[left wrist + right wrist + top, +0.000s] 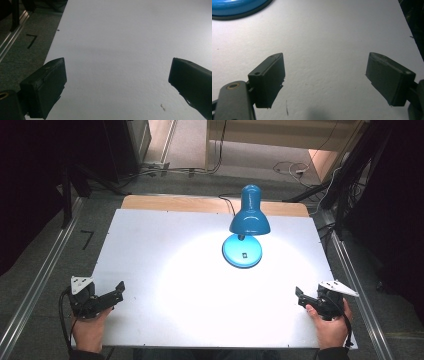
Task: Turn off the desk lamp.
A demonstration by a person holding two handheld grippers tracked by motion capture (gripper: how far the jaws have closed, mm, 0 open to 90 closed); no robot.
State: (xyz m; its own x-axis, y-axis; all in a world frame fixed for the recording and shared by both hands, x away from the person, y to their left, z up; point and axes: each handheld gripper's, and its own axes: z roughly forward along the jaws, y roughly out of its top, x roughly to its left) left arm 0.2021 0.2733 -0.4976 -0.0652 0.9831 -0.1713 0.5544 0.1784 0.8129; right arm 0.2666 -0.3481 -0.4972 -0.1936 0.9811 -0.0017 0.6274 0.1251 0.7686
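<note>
a white table top (165,270) seen from above, with a person's two hands at its near edge. at the near left corner, the left hand holds the left gripper (116,291), which lies low by the table edge and points inward and slightly away. in the left gripper view its two black jaws stand spread wide over bare white surface, nothing between them (117,77).

toward the far middle of the table, a little right of centre, stands a blue desk lamp (246,227). it is upright on a round, flat, light blue base (242,251) with a small dark switch on top. a short neck carries a glossy, darker blue bell-shaped shade (249,217) that tips toward the person and throws a bright pool of light on the table in front of it. a dark cord (226,201) runs off the far edge behind it.

at the near right corner, the right hand holds the right gripper (301,297), pointing inward. its jaws are also spread wide and empty (324,75), and the edge of the lamp base (239,8) sits ahead and to their left.

the lamp is well apart from both grippers, but the right one looks nearer; it would have to travel forward and leftward across the table to reach the lamp.
</note>
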